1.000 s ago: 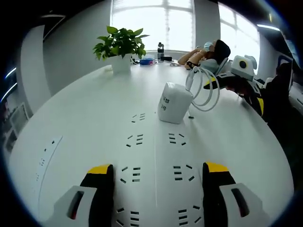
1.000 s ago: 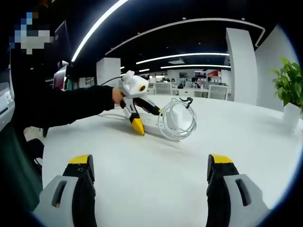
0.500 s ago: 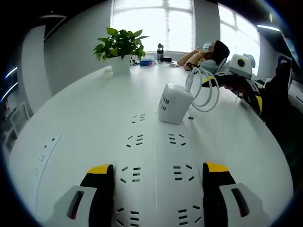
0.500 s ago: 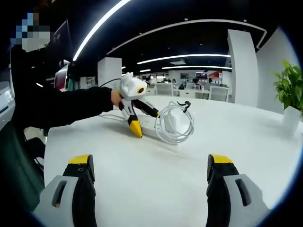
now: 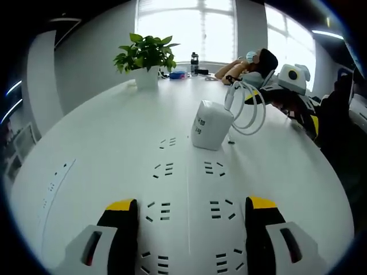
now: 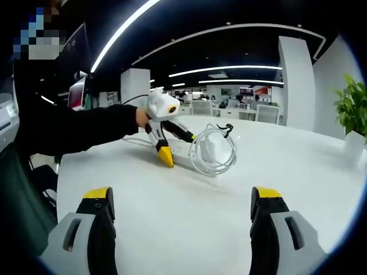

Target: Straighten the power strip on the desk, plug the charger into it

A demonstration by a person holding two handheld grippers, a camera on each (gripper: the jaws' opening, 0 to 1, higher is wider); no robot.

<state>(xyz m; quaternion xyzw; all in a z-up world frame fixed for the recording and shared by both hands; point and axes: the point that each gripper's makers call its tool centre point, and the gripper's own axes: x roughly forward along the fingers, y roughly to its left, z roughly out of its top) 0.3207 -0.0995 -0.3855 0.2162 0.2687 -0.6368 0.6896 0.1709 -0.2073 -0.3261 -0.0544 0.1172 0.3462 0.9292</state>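
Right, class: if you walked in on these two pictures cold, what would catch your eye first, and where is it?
The white charger stands on the power strip, its looped cable beside it. The left gripper straddles the strip's near end with open jaws. A potted plant sits at the desk's far edge.

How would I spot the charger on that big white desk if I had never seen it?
Start at the white desk and find the flat power strip with rows of dark slots. At its far end sits the charger, a white rounded block with small dark print. Only it trails a looped white cable.
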